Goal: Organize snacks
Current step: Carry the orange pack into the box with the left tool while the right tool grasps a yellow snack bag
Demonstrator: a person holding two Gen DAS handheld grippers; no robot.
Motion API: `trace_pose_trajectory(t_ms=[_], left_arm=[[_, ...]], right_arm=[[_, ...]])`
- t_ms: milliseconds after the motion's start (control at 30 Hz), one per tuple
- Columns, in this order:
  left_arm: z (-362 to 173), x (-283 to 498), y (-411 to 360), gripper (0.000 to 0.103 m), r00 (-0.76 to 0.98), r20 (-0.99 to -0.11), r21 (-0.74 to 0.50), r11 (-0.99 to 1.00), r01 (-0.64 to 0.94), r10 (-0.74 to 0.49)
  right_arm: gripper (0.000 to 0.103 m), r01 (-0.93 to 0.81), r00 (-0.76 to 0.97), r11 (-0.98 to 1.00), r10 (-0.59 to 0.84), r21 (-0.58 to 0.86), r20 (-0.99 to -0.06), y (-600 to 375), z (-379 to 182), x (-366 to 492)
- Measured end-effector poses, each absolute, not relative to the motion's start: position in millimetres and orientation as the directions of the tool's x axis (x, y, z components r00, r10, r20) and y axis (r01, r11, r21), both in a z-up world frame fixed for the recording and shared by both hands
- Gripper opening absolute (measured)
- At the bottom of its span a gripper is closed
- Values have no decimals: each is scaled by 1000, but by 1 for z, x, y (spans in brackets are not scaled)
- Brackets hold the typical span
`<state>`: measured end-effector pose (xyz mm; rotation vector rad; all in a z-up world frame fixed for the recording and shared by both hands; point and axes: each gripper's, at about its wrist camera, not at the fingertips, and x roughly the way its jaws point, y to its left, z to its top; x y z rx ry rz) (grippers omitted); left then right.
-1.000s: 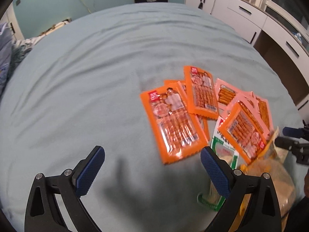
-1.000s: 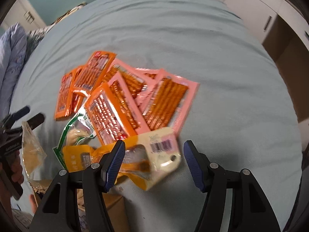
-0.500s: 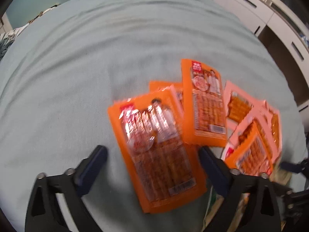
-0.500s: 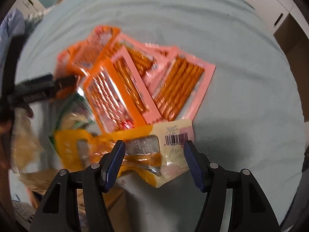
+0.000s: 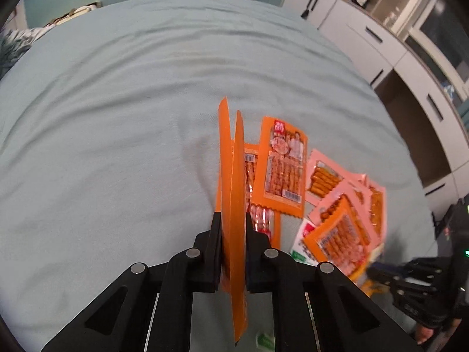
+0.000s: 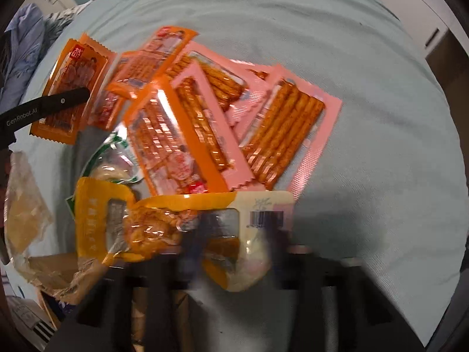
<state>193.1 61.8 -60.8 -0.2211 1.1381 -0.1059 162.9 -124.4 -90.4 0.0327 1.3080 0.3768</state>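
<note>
My left gripper (image 5: 233, 243) pinches an orange snack packet (image 5: 231, 193) edge-on, long axis pointing away | my right gripper (image 6: 234, 234), blurred, closed on the yellow packet (image 6: 164, 220) | pile (image 5: 337, 199) lies right, on the bed (image 5: 117, 117).

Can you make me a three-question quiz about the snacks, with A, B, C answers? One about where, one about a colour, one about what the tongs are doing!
1. Where does the snack pile lie?
A. On a pale blue-green bed cover
B. In a sink
C. On a wooden floor

2. What colour is the packet in the left tongs?
A. Green
B. Orange
C. Blue

3. What are the left tongs doing?
A. Standing wide open over nothing
B. Pinching the packet
C. Lying flat on the cover

Answers:
1 A: wrinkled fabric shows all around the pile.
2 B: the packet standing edge-on between the black fingers is orange.
3 B: both fingers press against the packet's sides.
</note>
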Motion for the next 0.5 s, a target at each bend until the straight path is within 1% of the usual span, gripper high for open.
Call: trace_pose_trajectory(t_ms=[33, 133, 200, 267, 433, 500], left_arm=[[-51, 185, 64, 11, 430, -881, -231, 972, -33, -195], [-23, 160, 73, 10, 470, -861, -235, 972, -30, -193], [-4, 149, 75, 11, 498, -844, -237, 971, -13, -199], [19, 132, 72, 11, 536, -816, -246, 969, 16, -216], [52, 73, 61, 11, 568, -755, -328, 939, 104, -327], [59, 53, 57, 11, 573, -744, -324, 936, 139, -343]], right_arm=[[5, -243, 191, 933, 315, 266, -930, -125, -93, 163], [3, -234, 203, 931, 330, 281, -922, -127, -94, 161], [0, -214, 211, 928, 348, 304, -914, -135, -90, 158], [0, -187, 236, 923, 373, 335, -897, -146, -87, 157], [0, -134, 334, 908, 418, 396, -845, -174, -63, 151], [0, -111, 377, 905, 420, 410, -826, -183, -54, 145]])
